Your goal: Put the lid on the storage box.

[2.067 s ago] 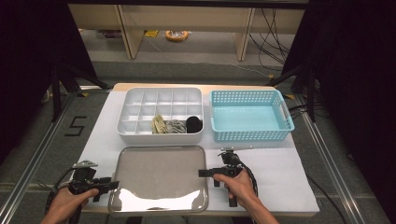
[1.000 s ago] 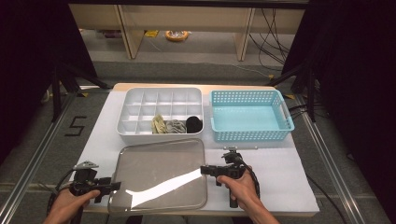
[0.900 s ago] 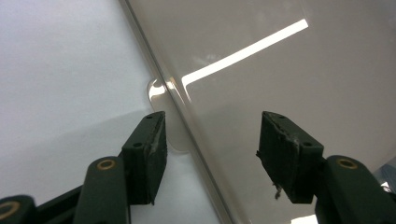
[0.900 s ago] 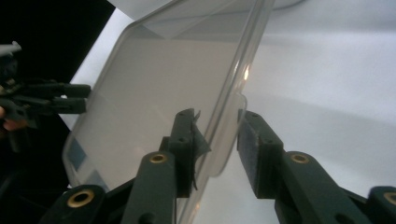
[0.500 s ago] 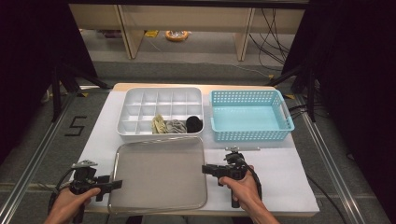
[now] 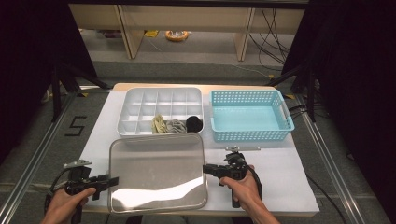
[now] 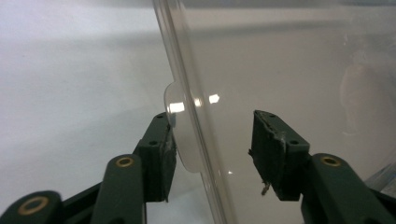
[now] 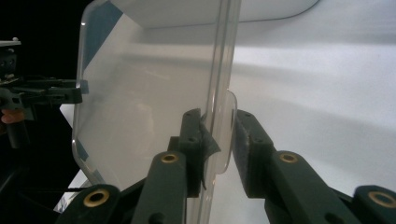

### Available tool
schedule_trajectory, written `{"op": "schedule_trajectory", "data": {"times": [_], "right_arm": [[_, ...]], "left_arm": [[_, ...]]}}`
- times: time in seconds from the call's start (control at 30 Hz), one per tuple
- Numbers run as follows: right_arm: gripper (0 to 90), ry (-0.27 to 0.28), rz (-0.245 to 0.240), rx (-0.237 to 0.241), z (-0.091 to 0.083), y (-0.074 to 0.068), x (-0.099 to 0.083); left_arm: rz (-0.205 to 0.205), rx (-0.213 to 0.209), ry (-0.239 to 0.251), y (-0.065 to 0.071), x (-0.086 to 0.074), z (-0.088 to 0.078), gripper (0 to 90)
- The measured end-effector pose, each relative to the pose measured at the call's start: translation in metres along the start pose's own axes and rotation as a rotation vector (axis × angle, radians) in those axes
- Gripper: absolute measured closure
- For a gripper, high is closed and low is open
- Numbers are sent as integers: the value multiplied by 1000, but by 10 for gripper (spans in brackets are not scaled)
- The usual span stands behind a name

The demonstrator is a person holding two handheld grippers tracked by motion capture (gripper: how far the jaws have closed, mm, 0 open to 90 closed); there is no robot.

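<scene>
A clear rectangular lid [image 6: 159, 172] lies flat on the white table, catching glare. My left gripper [image 6: 112, 181] is at its left edge. In the left gripper view the lid's rim [image 7: 187, 93] runs between the jaws of the left gripper [image 7: 212, 154], which have just been closing. One pad [image 7: 161, 154] is beside the rim's small tab and the other [image 7: 273, 149] stands apart from it. My right gripper [image 6: 208, 169] is at the lid's right edge. In the right gripper view the right gripper [image 8: 217, 140] has its pads pressed on the lid [image 8: 140, 93] at its tab, after closing a little further.
A white compartment box [image 6: 126, 112] stands behind the lid, with a beige bundle [image 6: 159, 123], a grey bundle [image 6: 176, 125] and a black item [image 6: 194, 123] in its front cells. A blue perforated basket [image 6: 252, 135] sits to its right. The table's front edge is close.
The lid has slid away from the table's front edge toward the compartment box and settled flat, and the glare on it has shifted. Both hands stay at its sides.
</scene>
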State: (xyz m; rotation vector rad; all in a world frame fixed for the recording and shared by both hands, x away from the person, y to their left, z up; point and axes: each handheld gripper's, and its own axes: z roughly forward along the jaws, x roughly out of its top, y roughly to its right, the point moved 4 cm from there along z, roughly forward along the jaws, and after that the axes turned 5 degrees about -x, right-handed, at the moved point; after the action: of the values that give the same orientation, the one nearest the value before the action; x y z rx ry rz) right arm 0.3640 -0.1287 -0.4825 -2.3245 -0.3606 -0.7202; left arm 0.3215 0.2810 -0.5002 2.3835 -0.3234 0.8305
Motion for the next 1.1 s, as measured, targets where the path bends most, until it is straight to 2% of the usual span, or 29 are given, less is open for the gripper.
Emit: {"op": "schedule_trajectory", "data": {"times": [0.17, 0.2, 0.23, 0.27, 0.33, 0.37, 0.4, 0.43, 0.5, 0.53, 0.57, 0.7, 0.73, 0.83, 0.87, 0.93, 0.97, 1.0, 1.07, 1.1], "right_arm": [[756, 7, -19, 2, -7, -5, 1], [758, 6, -24, -5, -7, -4, 1], [760, 5, -14, -3, -10, -7, 1], [762, 14, -23, -4, -11, -7, 2], [768, 24, -21, 1, -17, -11, 3], [769, 31, -36, 0, -19, -11, 4], [769, 47, -66, 2, -20, -12, 6], [769, 42, -57, -5, -23, -13, 7], [768, 47, -53, -10, -28, -18, 10], [767, 55, -46, -15, -29, -19, 13], [767, 75, -93, -16, -30, -16, 16], [765, 98, -98, -14, -35, -17, 31], [765, 103, -104, -33, -34, -16, 36], [764, 106, -81, -21, -35, -18, 51], [763, 120, -93, -35, -35, -16, 60], [763, 126, -76, -42, -34, -17, 73], [763, 138, -102, -37, -34, -15, 78], [763, 138, -92, -40, -34, -16, 84], [762, 153, -105, -57, -32, -14, 97], [761, 157, -108, -48, -32, -14, 102]], "left_arm": [[10, -1, 7, 2, 2, -8, 557], [7, 0, 25, 4, 3, -10, 568], [30, 1, 15, 5, 4, -14, 578], [33, 5, 19, 7, 6, -16, 588], [32, 3, 47, 12, 10, -20, 604], [57, 12, 39, 13, 11, -23, 614], [54, 12, 52, 15, 13, -24, 624], [66, 16, 56, 18, 16, -27, 633], [64, 18, 74, 20, 19, -28, 646], [75, 19, 89, 24, 25, -31, 648], [82, 18, 95, 25, 29, -33, 649], [93, 21, 123, 27, 52, -36, 658], [99, 26, 126, 27, 58, -35, 657], [88, 20, 140, 25, 79, -35, 657], [86, 23, 145, 24, 85, -34, 657], [85, 32, 153, 23, 97, -33, 655], [85, 39, 145, 23, 103, -34, 654], [87, 33, 145, 23, 109, -34, 653], [87, 47, 157, 21, 122, -33, 651], [83, 47, 160, 21, 126, -33, 649]]}}
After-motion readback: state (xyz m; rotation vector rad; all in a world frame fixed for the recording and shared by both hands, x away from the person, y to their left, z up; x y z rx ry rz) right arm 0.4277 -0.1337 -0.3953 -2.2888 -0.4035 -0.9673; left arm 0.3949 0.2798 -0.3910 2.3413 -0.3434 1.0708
